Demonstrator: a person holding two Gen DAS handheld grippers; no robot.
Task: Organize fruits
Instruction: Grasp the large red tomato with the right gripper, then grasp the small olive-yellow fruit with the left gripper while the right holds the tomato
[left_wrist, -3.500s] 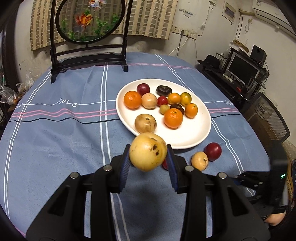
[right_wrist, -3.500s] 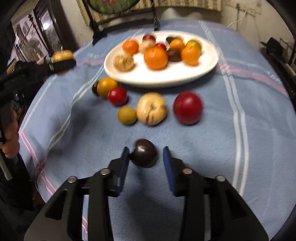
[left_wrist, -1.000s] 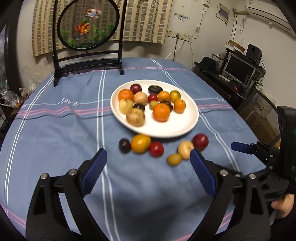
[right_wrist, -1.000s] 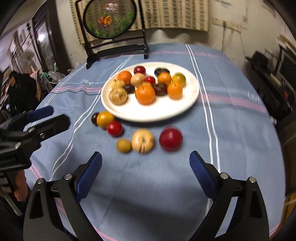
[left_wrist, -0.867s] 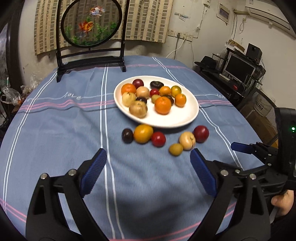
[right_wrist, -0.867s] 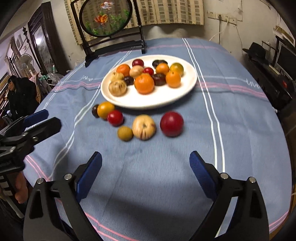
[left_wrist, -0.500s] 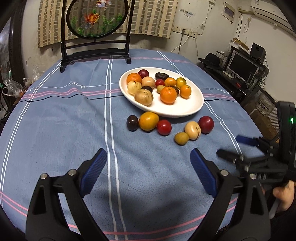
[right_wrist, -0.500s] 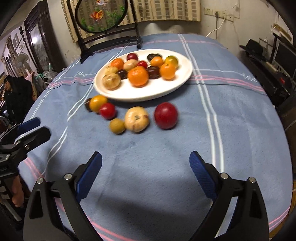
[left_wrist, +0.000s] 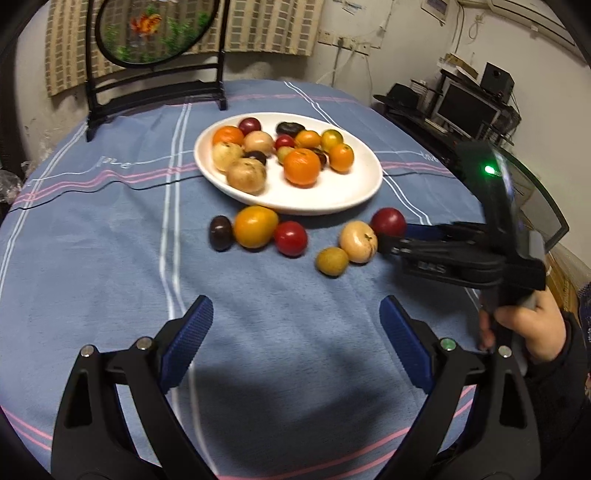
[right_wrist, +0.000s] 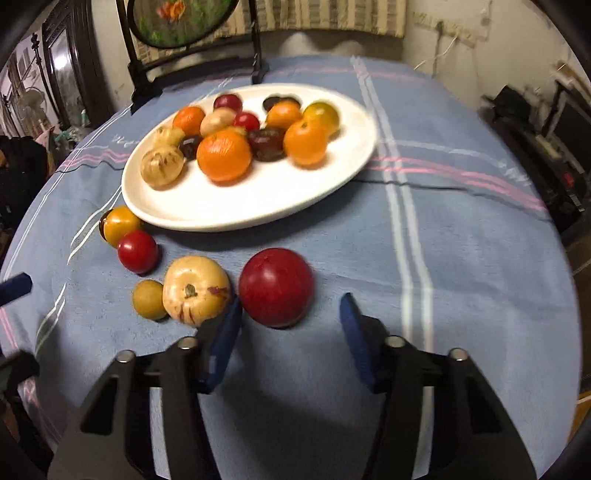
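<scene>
A white plate carries several fruits. Six more lie loose on the blue cloth in front of it: a dark plum, an orange-yellow fruit, a red tomato, a small olive fruit, a pale peach-coloured fruit and a dark red fruit. My right gripper straddles the dark red fruit. Its jaws are closing, and the right pad is still clear of the fruit. My left gripper hangs open and empty, well short of the loose fruits.
A round painted screen on a black stand stands at the table's far edge. A desk with a monitor is off to the right. A person's hand holds the right gripper's handle. The pale fruit touches the right gripper's left finger.
My right gripper has come forward and down onto the dark red fruit, and its jaws have narrowed from wide open. My left gripper has sunk a little and stays wide open.
</scene>
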